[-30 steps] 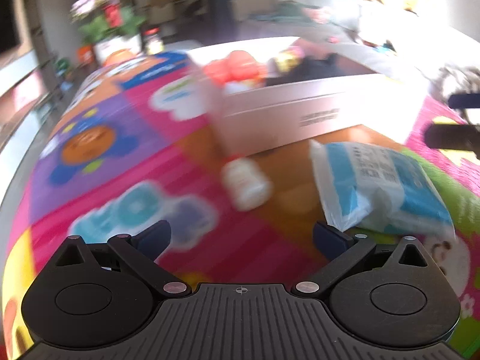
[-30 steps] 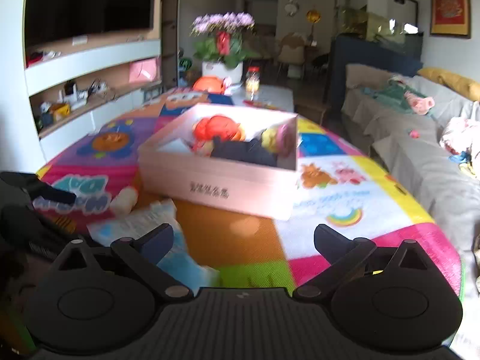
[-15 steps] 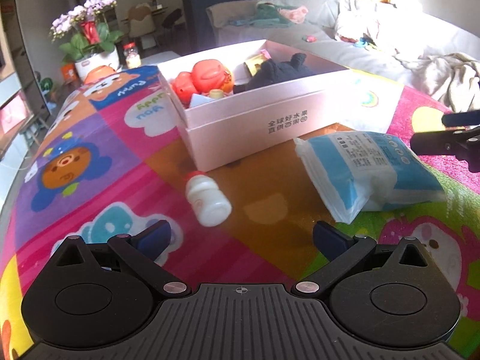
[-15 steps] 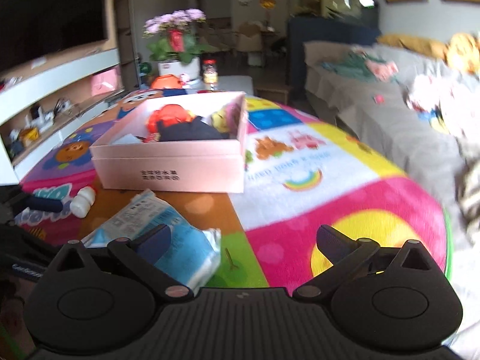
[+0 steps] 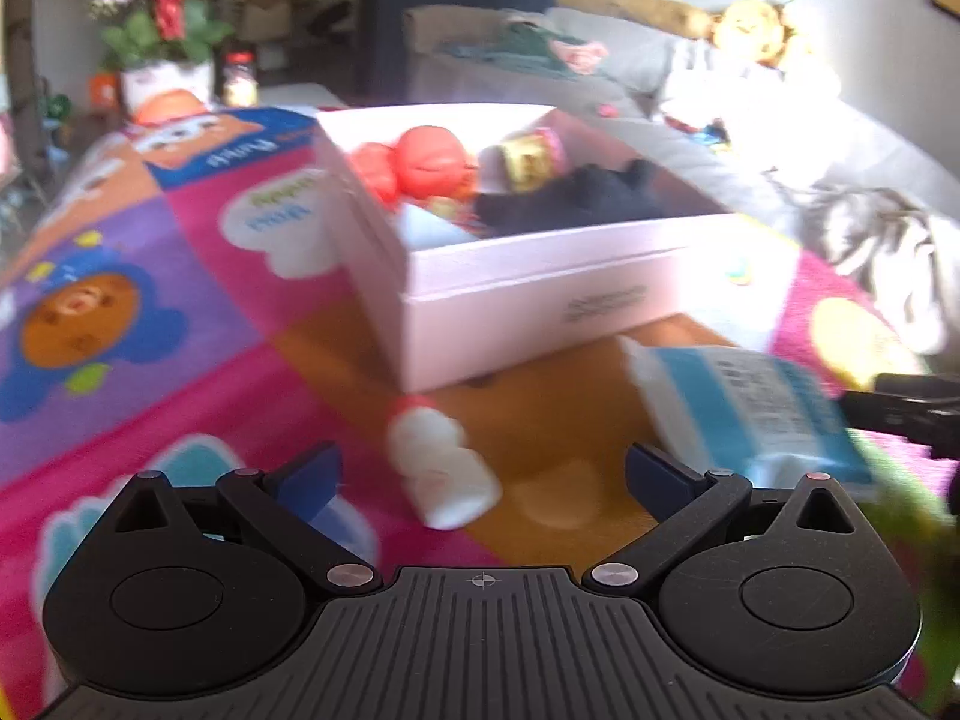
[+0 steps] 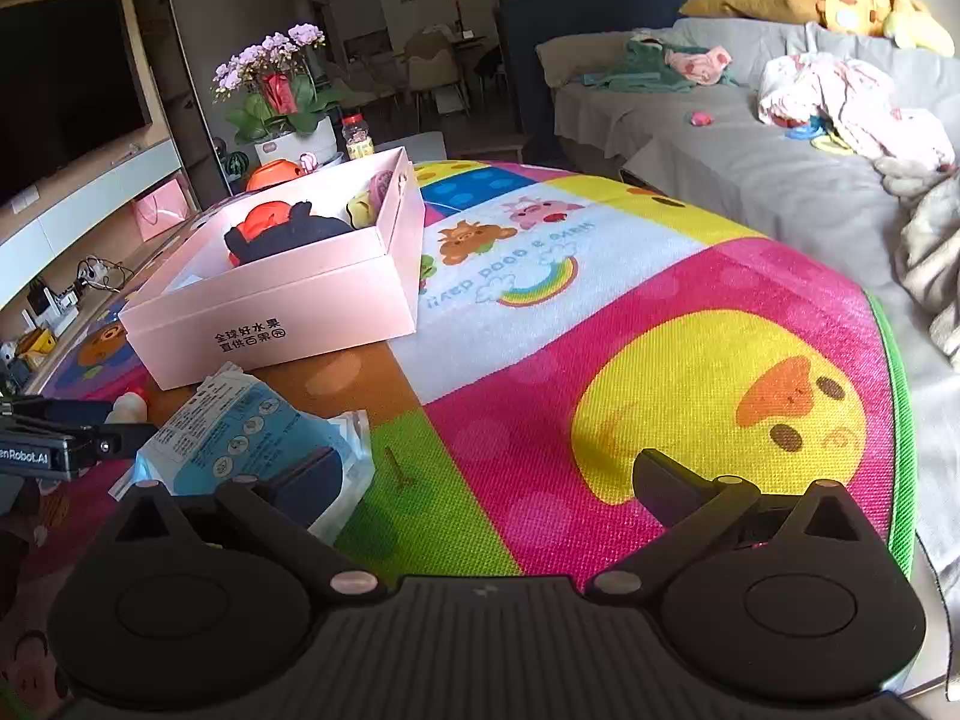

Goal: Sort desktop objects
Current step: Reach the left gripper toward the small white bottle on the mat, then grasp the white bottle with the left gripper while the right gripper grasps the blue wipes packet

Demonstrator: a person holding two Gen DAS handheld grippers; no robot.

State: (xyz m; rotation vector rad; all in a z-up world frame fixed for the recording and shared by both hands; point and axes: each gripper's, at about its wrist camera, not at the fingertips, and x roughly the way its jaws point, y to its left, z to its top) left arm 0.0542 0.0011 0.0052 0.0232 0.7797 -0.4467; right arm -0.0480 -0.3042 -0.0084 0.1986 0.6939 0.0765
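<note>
Since half a second ago, the left wrist view has closed in on the small white bottle [image 5: 441, 468], which now lies on its side between the spread fingers of the left tongs [image 5: 480, 471], its red cap pointing toward the far side; the picture is blurred with motion. These tongs are wide open and grip nothing. Just beyond the bottle stands the pink box [image 5: 540, 306], open-topped, holding an orange toy [image 5: 429, 159], a yellow item and a dark cloth [image 5: 576, 198]. To the right, near the box's front wall, lies the blue-and-white packet [image 5: 744, 408], on the colourful play mat [image 5: 150, 252] that covers the worktop. At the right edge the other tool's dark fingers show.

From the right wrist, the view has swung to the right compared with the earlier frame, so more of the pink and yellow mat [image 6: 660, 372] fills it. The right tongs [image 6: 486, 477] are also spread wide and empty; their left finger [image 6: 306, 480] sits over the near end of the packet [image 6: 240, 426], though contact cannot be told. The box [image 6: 270, 306] stands far left of centre, the bottle [image 6: 129, 408] peeking out left of the packet, beside the left tool at the frame's edge. A grey sofa [image 6: 750, 180] with scattered clothes runs along the right, and a potted orchid [image 6: 282, 90] stands beyond the box.
</note>
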